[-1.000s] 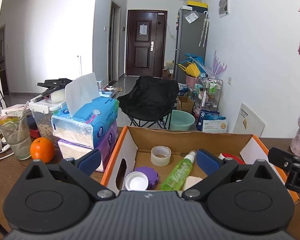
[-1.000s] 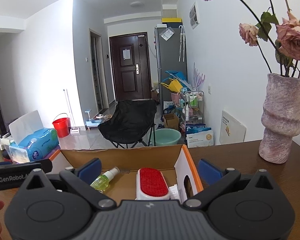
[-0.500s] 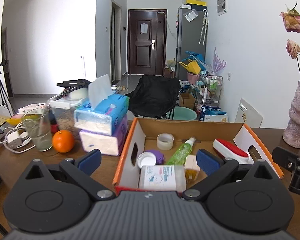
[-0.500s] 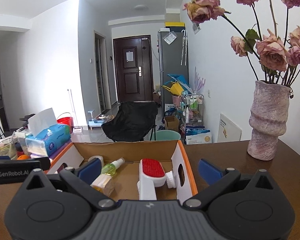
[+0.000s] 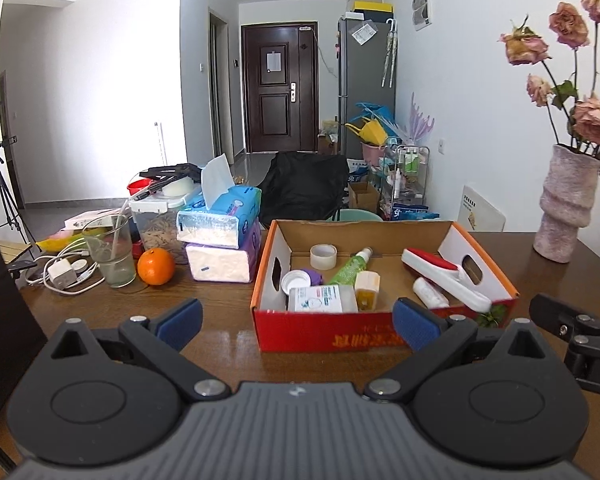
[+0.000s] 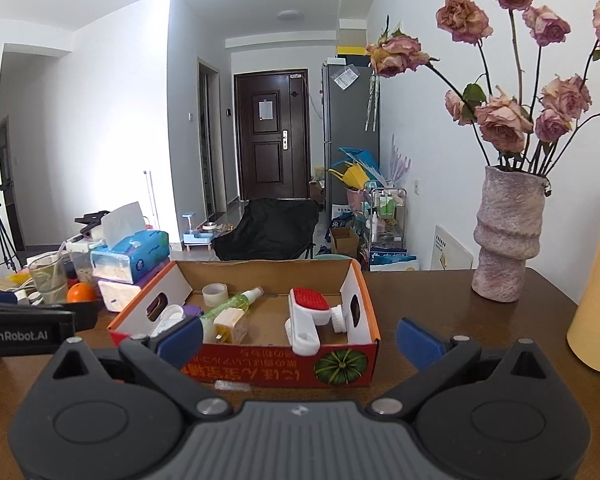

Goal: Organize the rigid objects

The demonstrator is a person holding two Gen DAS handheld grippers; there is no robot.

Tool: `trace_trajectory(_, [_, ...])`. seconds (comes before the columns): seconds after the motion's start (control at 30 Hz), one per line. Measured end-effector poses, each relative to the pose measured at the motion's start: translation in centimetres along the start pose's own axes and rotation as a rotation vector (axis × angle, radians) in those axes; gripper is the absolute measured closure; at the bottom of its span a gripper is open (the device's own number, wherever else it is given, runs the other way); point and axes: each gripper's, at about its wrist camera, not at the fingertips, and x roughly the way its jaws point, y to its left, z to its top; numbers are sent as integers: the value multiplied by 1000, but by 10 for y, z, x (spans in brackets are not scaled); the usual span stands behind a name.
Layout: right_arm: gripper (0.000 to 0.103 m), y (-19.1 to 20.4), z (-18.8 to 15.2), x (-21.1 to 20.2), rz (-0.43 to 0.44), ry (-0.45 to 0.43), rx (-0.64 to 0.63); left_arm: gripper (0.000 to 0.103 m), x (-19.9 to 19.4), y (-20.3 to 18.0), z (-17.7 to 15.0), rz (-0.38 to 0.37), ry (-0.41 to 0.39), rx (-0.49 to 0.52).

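Observation:
A red cardboard box (image 5: 328, 330) stands on the brown table and also shows in the right wrist view (image 6: 260, 368). It holds a tape roll (image 5: 323, 256), a green spray bottle (image 5: 350, 268), a white lid (image 5: 296, 281), a white packet (image 5: 322, 299), a small yellow item (image 5: 367, 286) and a red-and-white brush (image 5: 444, 276) (image 6: 308, 312). My left gripper (image 5: 296, 320) is open and empty in front of the box. My right gripper (image 6: 300, 336) is open and empty, in front of the box's right end.
Left of the box stand stacked tissue packs (image 5: 220, 240), an orange (image 5: 156, 266), a glass (image 5: 110, 250) and a charger with cables (image 5: 62, 274). A pink vase of dried roses (image 6: 508, 236) stands at the back right. A yellow object (image 6: 598, 308) is at the right edge.
Both grippers have pulled back and up from the box, so that its whole front face and more of the table show. Both stay open.

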Motion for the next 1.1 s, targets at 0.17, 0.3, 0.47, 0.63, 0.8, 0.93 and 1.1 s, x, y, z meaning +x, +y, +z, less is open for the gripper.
trace_trajectory(0.17, [0,-1,-12,-32,-5,7,-3,0,-30,4,-12,-15,5,-9])
trace_trajectory(0.3, [0,0,-22,-63,-16,3,-19,0,-54,8,-25,-17,16,-6])
trace_trajectory(0.47, [0,-1,-29,-103,-15,-20,-19,0,-93,10,-39,-25,-1,-2])
trace_trajectory(0.63, [0,-1,-40,-143,-10,-38,-13,0,-130,7,-58,-30,-3,20])
trace_trajectory(0.8, [0,-2,-52,-176,-10,-45,-12,0,-162,8,-76,-29,0,21])
trace_trajectory(0.93, [0,-4,-62,-199,-11,-50,-7,0,-185,9,-88,-30,-10,22])
trace_trajectory(1.1, [0,-6,-75,-223,-15,-44,1,0,-211,9,-101,-34,-22,23])
